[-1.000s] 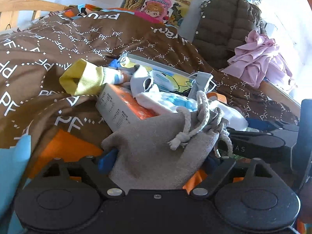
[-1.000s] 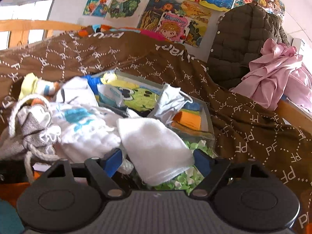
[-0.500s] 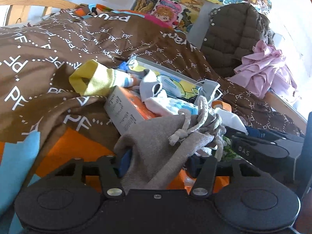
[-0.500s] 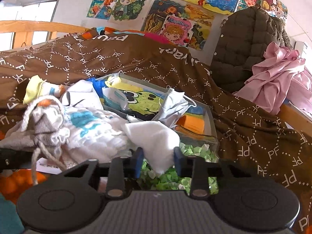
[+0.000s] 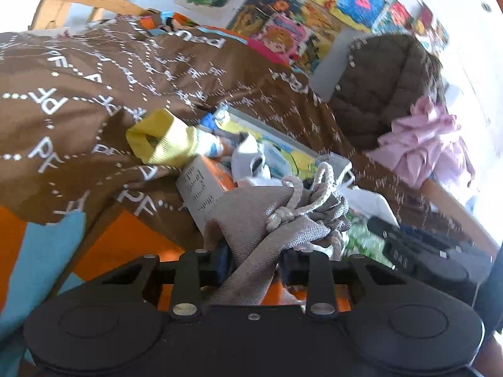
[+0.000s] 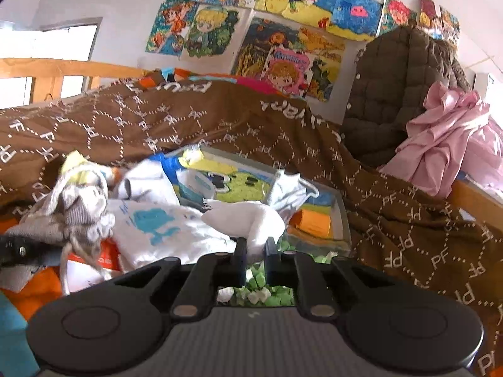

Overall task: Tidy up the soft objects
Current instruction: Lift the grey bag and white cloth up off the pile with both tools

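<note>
The left tool (image 5: 251, 259) is clamped on a grey drawstring bag (image 5: 267, 220), bunched just in front of the orange box (image 5: 204, 185). The right tool (image 6: 254, 251) pinches a white cloth (image 6: 248, 220) right of that box, above green paper scraps (image 6: 267, 292). Behind the box lies a shallow tray (image 6: 342, 216), its near rim crowded with cloths; open brown blanket (image 6: 408, 235) spreads right of the tray.

Bright daylight from the left, overexposed window (image 6: 67, 42), strong fisheye bending, left view motion-blurred.
</note>
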